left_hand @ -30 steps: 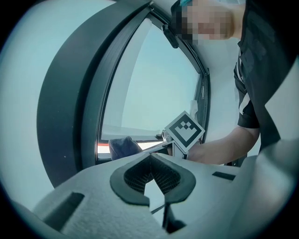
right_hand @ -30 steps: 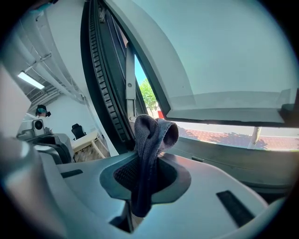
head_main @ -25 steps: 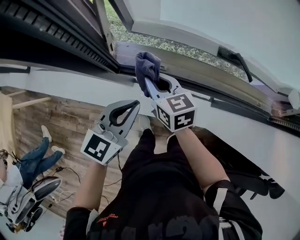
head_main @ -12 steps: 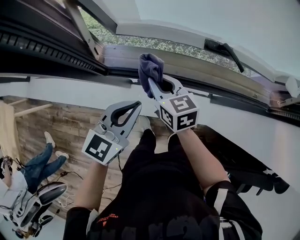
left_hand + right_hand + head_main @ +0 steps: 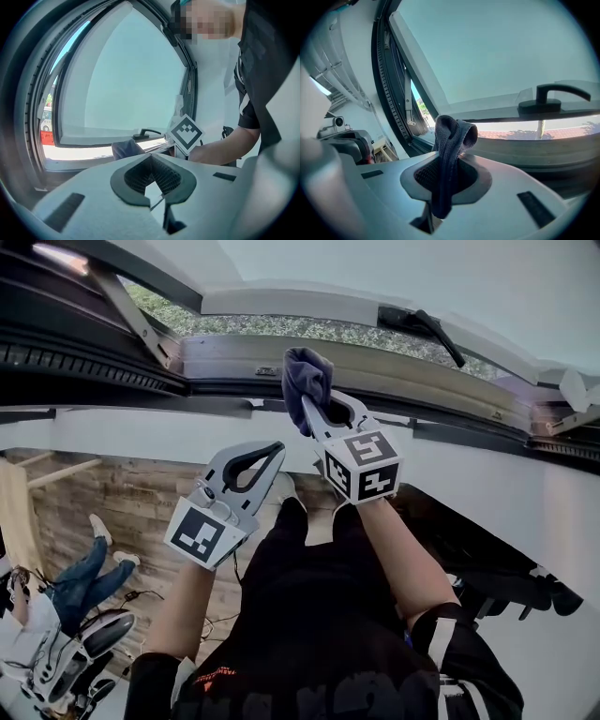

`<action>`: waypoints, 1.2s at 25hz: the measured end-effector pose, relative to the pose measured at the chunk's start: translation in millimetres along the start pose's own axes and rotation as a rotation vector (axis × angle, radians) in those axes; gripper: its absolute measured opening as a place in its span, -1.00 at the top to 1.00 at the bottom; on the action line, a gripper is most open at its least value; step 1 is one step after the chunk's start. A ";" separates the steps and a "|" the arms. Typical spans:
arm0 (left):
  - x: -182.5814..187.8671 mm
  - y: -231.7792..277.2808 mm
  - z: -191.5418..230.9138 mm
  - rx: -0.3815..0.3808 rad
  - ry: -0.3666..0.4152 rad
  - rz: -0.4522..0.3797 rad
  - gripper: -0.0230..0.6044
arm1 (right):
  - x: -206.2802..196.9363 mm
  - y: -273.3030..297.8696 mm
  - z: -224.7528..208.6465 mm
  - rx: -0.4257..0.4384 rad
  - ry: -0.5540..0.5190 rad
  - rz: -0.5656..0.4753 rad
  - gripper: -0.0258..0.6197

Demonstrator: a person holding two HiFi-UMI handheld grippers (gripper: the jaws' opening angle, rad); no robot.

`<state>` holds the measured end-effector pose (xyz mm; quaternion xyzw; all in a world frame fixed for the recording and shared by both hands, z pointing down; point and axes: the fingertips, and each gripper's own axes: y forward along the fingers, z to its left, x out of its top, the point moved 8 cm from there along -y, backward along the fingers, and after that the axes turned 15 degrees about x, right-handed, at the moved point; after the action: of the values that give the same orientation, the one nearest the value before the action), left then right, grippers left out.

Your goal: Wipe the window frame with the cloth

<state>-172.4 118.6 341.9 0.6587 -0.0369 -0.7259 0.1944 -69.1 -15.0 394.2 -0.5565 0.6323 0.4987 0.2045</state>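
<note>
My right gripper point(image 5: 314, 405) is shut on a dark blue cloth point(image 5: 305, 379), whose bunched top rests against the lower window frame point(image 5: 403, 369). In the right gripper view the cloth point(image 5: 451, 145) hangs folded between the closed jaws, in front of the frame rail point(image 5: 534, 150). My left gripper point(image 5: 274, 450) is shut with nothing in it, held lower and to the left, below the sill; in its own view the jaws meet at the tips point(image 5: 151, 158) and the cloth point(image 5: 125, 149) shows beyond.
A black window handle point(image 5: 419, 324) sits on the open sash to the right of the cloth. A hinge stay point(image 5: 127, 310) crosses the left corner. White wall point(image 5: 141, 427) lies below the frame. A second person point(image 5: 80, 573) sits low at the left on the wooden floor.
The right gripper and cloth have slid a little to the right along the lower frame. The left gripper has hardly moved.
</note>
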 end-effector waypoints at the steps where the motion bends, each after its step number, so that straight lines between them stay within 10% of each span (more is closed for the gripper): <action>1: 0.4 2.6 -3.0 -0.005 0.001 0.001 0.86 | -0.6 -3.8 -2.3 -0.004 0.002 -0.002 0.79; 30: 12.2 82.3 -108.5 -0.194 0.057 0.031 0.86 | -24.9 -140.7 -77.7 -0.192 0.079 -0.085 0.79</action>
<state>-48.5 60.7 341.9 0.6564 0.0290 -0.7040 0.2696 89.0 -52.8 390.3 -0.6191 0.5652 0.5253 0.1461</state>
